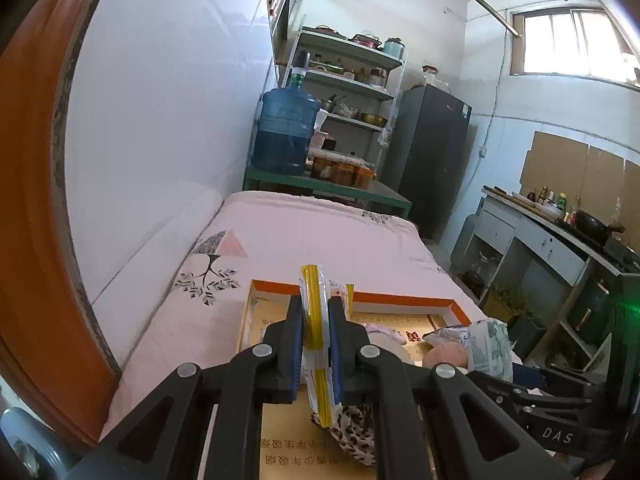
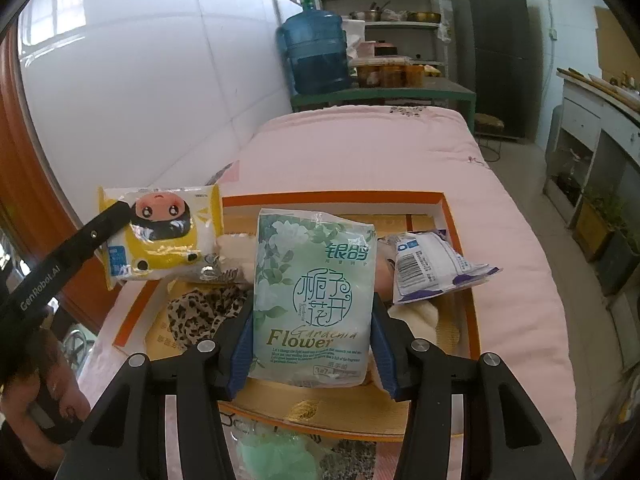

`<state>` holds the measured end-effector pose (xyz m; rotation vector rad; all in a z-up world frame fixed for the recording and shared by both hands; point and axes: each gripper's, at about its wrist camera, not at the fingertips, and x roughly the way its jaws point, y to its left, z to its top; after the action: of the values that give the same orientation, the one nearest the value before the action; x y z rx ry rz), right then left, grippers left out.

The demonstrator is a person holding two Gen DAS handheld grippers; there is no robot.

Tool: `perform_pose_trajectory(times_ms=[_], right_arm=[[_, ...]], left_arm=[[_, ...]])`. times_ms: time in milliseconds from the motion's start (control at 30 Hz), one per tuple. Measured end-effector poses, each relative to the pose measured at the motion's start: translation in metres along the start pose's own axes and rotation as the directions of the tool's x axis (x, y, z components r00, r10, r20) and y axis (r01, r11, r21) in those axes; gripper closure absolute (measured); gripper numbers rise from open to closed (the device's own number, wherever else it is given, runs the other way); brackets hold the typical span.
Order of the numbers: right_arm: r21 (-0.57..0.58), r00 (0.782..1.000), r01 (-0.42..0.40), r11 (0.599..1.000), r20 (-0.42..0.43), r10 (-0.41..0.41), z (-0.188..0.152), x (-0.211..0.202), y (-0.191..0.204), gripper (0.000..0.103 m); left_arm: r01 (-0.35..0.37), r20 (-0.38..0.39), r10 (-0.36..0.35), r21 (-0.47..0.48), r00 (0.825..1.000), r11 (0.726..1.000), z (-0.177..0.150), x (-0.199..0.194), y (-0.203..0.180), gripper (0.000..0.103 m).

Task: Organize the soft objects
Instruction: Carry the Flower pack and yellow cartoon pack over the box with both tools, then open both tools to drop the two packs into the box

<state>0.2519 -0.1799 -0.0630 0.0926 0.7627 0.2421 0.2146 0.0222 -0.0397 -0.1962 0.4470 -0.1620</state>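
Reading "Flower" on green tissue pack (image 2: 314, 300) in right claw (image 2: 312, 344)

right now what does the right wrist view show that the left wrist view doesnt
Only the right wrist view shows the cartoon face printed on the yellow tissue pack, the front of the green Gardenia Flower tissue pack in the right gripper, and a green mesh item below the tray.

Only the left wrist view shows the window and the left gripper pinching the yellow pack edge-on.

Both show the orange-rimmed tray, the leopard-print cloth and the blue water jug.
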Motion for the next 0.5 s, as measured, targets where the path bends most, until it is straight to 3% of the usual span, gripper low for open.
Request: perform_pose_trajectory(times_ms=[500], right_arm=[[-0.028, 0.999, 0.015, 0.999, -0.048, -0.016, 0.003, 0.032, 0.000, 0.051]], left_arm=[[0.000, -0.067, 0.000, -0.005, 0.998, 1.000, -0.013, 0.018, 0.002, 0.090]])
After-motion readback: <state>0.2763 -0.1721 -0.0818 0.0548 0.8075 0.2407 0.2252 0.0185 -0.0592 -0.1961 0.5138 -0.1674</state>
